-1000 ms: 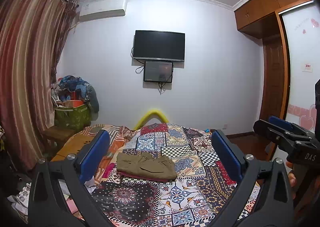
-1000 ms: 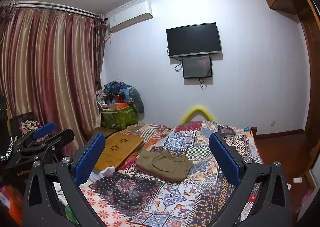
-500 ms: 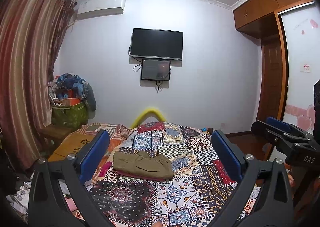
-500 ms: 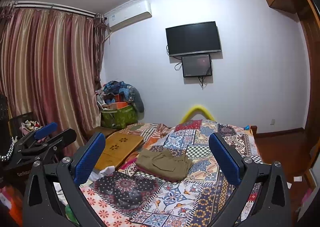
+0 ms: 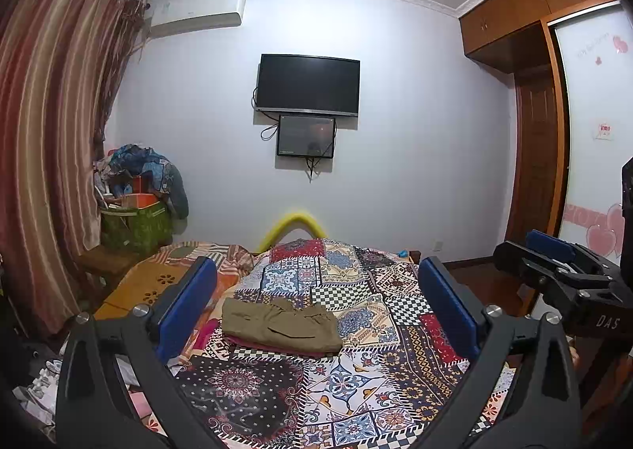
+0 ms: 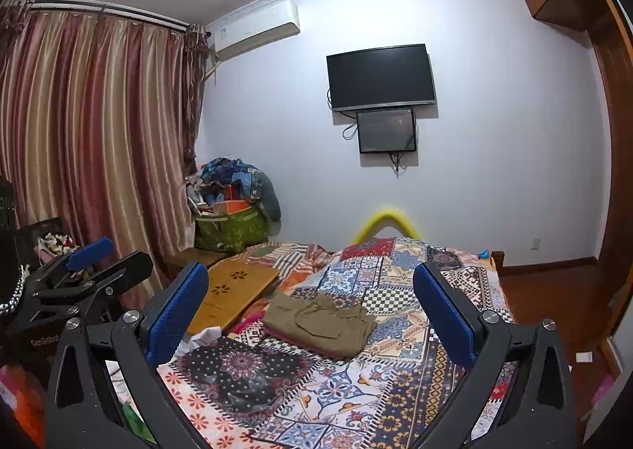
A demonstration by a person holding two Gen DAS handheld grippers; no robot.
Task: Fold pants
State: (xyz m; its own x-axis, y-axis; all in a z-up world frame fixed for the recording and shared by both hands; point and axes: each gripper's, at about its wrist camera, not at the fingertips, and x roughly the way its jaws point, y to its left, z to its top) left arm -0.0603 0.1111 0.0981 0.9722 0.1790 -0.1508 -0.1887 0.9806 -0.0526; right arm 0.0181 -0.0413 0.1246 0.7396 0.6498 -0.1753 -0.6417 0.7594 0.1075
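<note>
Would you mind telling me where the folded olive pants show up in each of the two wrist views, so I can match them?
Left wrist view: the olive pants lie on the patchwork bedspread, lower centre, nearer the left finger.
Right wrist view: the olive pants lie at lower centre, midway between the fingers.
Shared landmark: the wall-mounted TV above the bed's far end.

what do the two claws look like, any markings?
Both match: black angular frames with silver screws and two fingers lined with textured blue pads. The left claw shows as the same build from the right camera, printed "GenRobot" on its body. The right claw seen from the left camera reads "DAS". No cables or sleeves visible.
</note>
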